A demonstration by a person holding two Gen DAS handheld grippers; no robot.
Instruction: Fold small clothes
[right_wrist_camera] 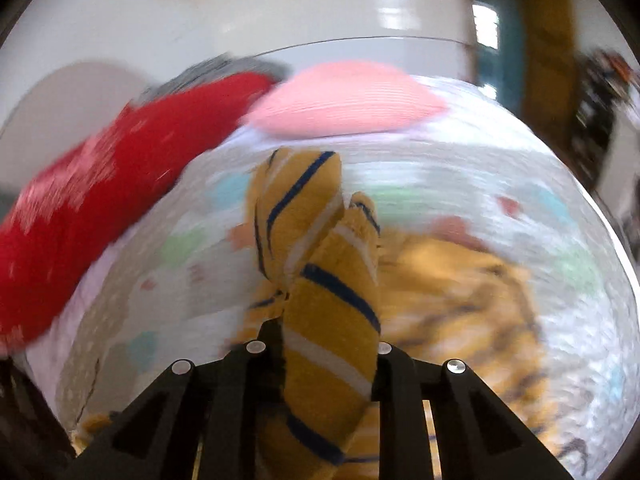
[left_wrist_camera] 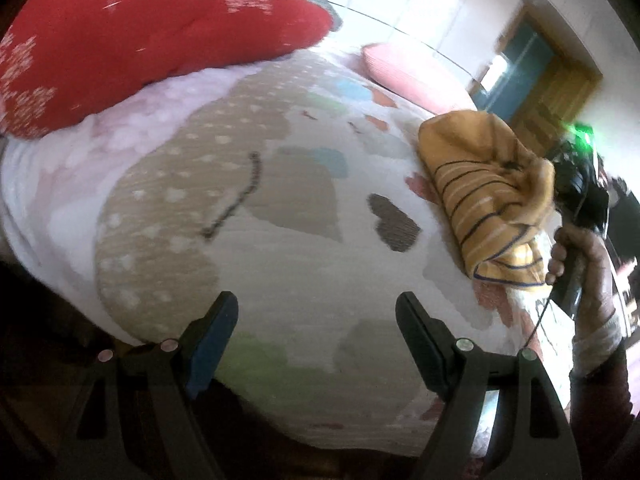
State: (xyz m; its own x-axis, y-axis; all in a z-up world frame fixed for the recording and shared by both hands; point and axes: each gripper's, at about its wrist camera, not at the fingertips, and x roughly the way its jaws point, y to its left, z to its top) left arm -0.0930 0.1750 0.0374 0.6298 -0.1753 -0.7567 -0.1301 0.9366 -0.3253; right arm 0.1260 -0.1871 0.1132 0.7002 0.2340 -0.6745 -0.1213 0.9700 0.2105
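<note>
A small yellow garment (left_wrist_camera: pixel 480 192) with dark and white stripes lies bunched at the right of the patterned bedspread (left_wrist_camera: pixel 280 208). In the right wrist view a fold of that yellow striped garment (right_wrist_camera: pixel 328 312) stands pinched between the fingers of my right gripper (right_wrist_camera: pixel 326 340), and the rest of the cloth trails blurred to the right. My left gripper (left_wrist_camera: pixel 316 312) hangs open over bare bedspread to the left of the garment, with nothing between its fingers. A person's hand (left_wrist_camera: pixel 576 256) holds the right gripper's handle at the far right of the left wrist view.
A big red cushion (left_wrist_camera: pixel 140 40) with white flecks lies at the back left of the bed, with something grey behind it. A pink pillow (left_wrist_camera: pixel 412 72) sits at the back. A wooden door (left_wrist_camera: pixel 556 92) stands beyond the bed on the right.
</note>
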